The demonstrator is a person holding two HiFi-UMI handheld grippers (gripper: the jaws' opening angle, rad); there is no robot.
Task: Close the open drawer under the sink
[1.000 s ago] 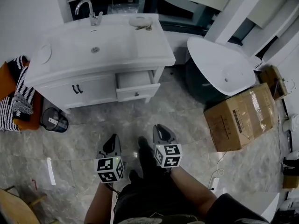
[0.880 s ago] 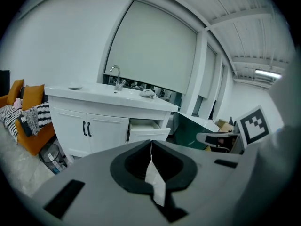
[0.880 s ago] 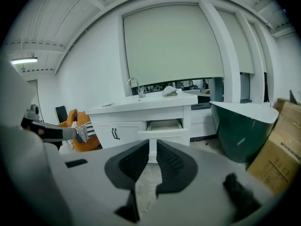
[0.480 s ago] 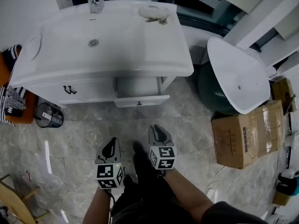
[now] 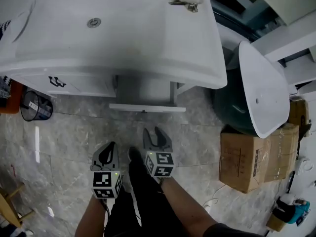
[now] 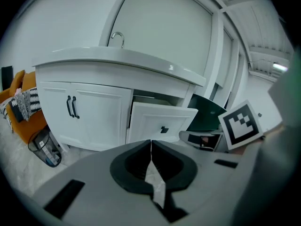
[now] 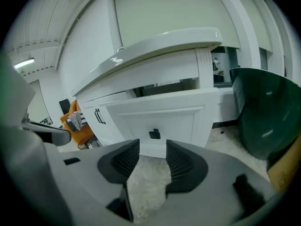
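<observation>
A white drawer (image 5: 147,107) stands pulled out from the white vanity (image 5: 118,48) beneath the sink; its front panel with a small dark knob (image 7: 154,134) faces me. My right gripper (image 5: 158,136) hovers low over the floor just short of the drawer front, its jaws opening with nothing between them. My left gripper (image 5: 107,154) hangs a little further back and to the left, jaws shut and empty; in its own view the drawer (image 6: 162,121) lies ahead and slightly right.
A dark green tub (image 5: 232,110) with a white basin top (image 5: 264,90) stands right of the vanity. Cardboard boxes (image 5: 247,157) sit on the floor at right. A small bin (image 5: 34,106) and an orange chair (image 6: 19,102) are at the left. The floor is grey marble tile.
Both grippers have dropped lower and come closer to the vanity, which now fills the top of the head view. The right gripper's jaws have gone from shut to open.
</observation>
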